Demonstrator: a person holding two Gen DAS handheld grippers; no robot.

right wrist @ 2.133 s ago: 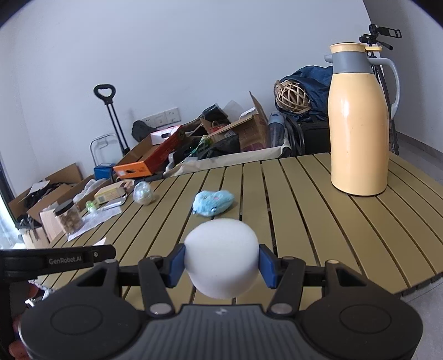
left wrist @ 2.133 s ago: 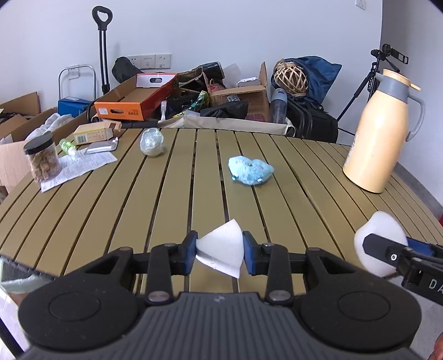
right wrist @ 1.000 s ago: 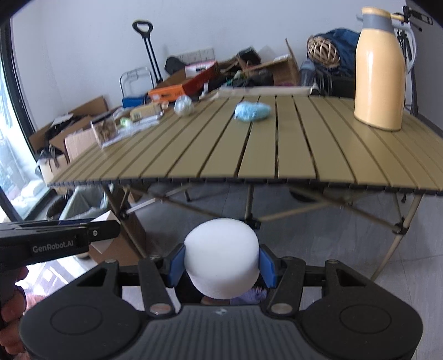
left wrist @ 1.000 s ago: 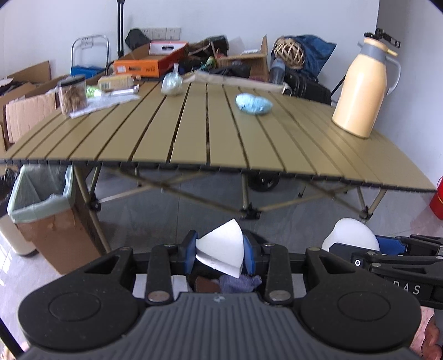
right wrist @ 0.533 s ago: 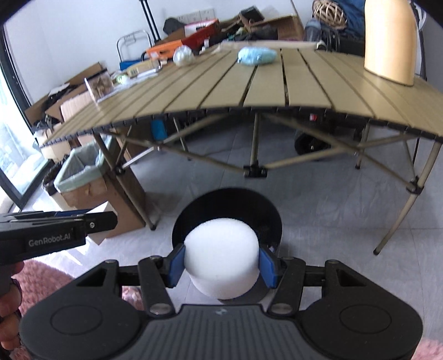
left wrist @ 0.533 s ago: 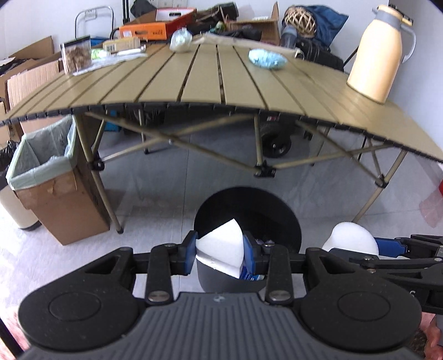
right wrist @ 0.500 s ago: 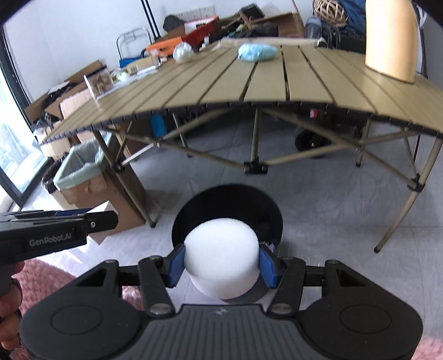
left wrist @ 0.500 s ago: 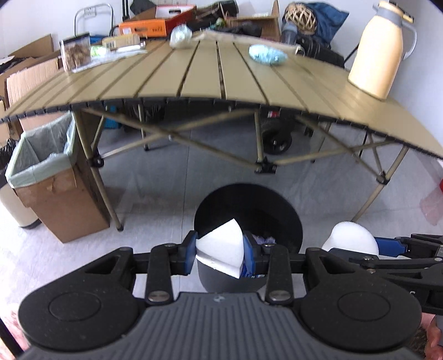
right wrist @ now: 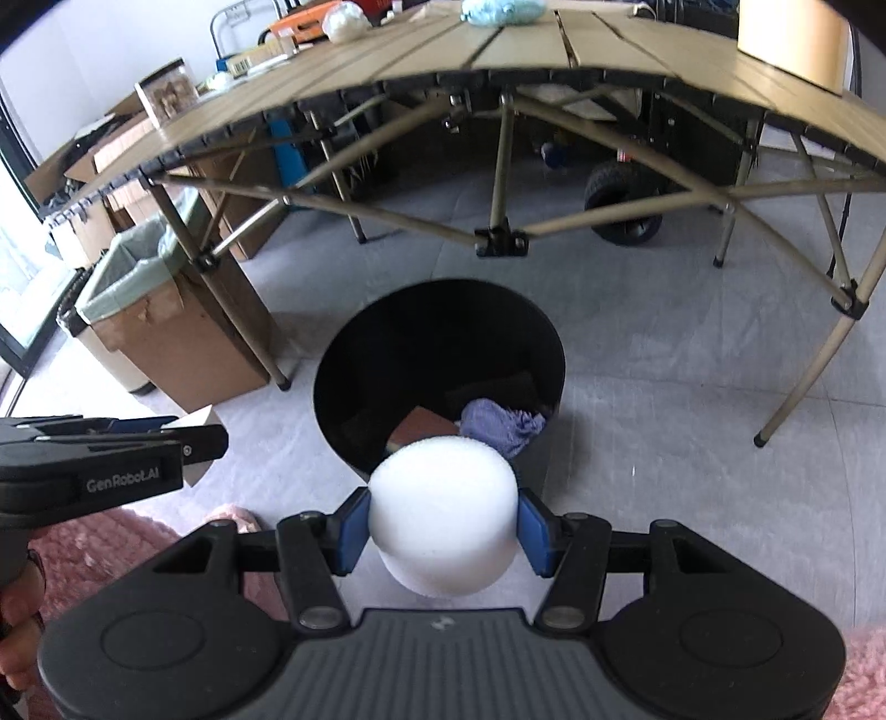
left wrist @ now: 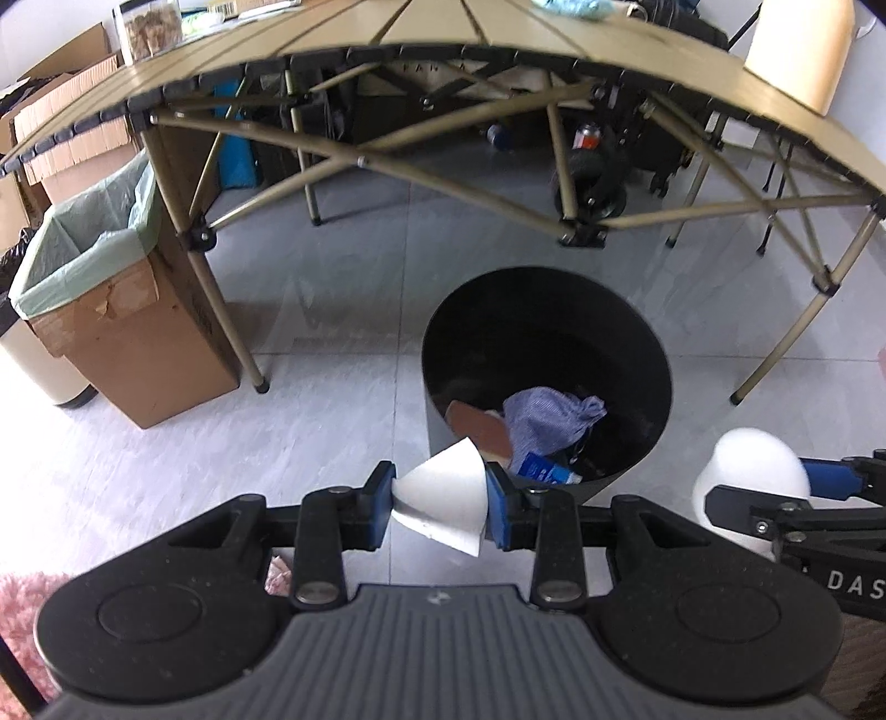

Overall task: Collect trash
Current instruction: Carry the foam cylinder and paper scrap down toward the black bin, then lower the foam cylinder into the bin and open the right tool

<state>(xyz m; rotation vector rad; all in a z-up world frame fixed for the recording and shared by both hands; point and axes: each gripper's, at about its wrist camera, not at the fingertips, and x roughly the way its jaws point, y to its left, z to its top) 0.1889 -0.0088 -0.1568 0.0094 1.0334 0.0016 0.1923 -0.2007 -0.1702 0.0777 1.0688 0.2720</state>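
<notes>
The left gripper (left wrist: 441, 501) pinches a folded white paper (left wrist: 443, 498) at the six o'clock rim of a black bin (left wrist: 545, 310); at three o'clock, the right gripper (right wrist: 443, 523) squeezes a white foam ball (right wrist: 443, 509) above that rim

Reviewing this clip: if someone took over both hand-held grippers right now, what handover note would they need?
Left hand-held gripper: shut on a folded white paper, at the near rim of the black bin.
Right hand-held gripper: shut on a white foam piece, also at the bin's near rim.
Bin: on the floor in front of the table; already holds a purple cloth, a brown item and a blue one.
Done: both pieces picked up and carried to the bin.
Left: release both into the bin, then fetch the light blue wad and the clear crumpled wrapper from the table.
</notes>
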